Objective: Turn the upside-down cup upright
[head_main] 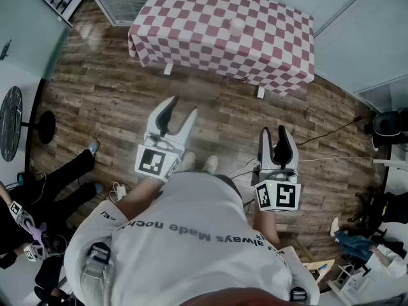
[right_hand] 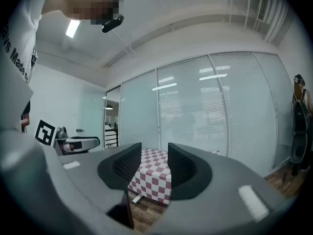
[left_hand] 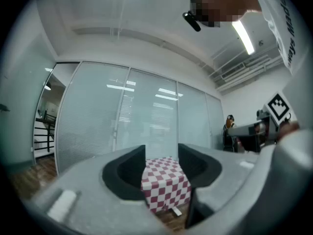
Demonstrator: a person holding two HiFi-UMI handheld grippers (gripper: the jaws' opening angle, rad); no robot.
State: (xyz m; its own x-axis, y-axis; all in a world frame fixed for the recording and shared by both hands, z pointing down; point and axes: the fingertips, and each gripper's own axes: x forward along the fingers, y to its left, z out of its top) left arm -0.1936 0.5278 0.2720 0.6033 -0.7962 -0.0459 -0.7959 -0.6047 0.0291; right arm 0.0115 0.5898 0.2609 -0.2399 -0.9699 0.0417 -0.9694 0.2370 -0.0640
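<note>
Grey-shelled, the left gripper [head_main: 183, 106] is carried level in front of the person, pointing over the wooden floor [head_main: 115, 94] toward the table [head_main: 167, 68]. Its jaws are spread in a clear V with nothing between them; its own view shows only the distant checked cloth [head_main: 191, 18] through the gap. That spread probably makes it the tool meant to take the cup, readied before arrival.

Further right, the cup [head_main: 237, 24] shows as a small pale shape on the checked cloth, near the table's far edge and well apart from both tools. It is too small to tell which way up it sits.

Rightmost, the right gripper [head_main: 274, 131] also points level at the table, its jaws drawn in to a narrow gap and gripping nothing. I judge it is simply being carried along. The task seems not yet begun, since a stretch of floor remains to cross.
</note>
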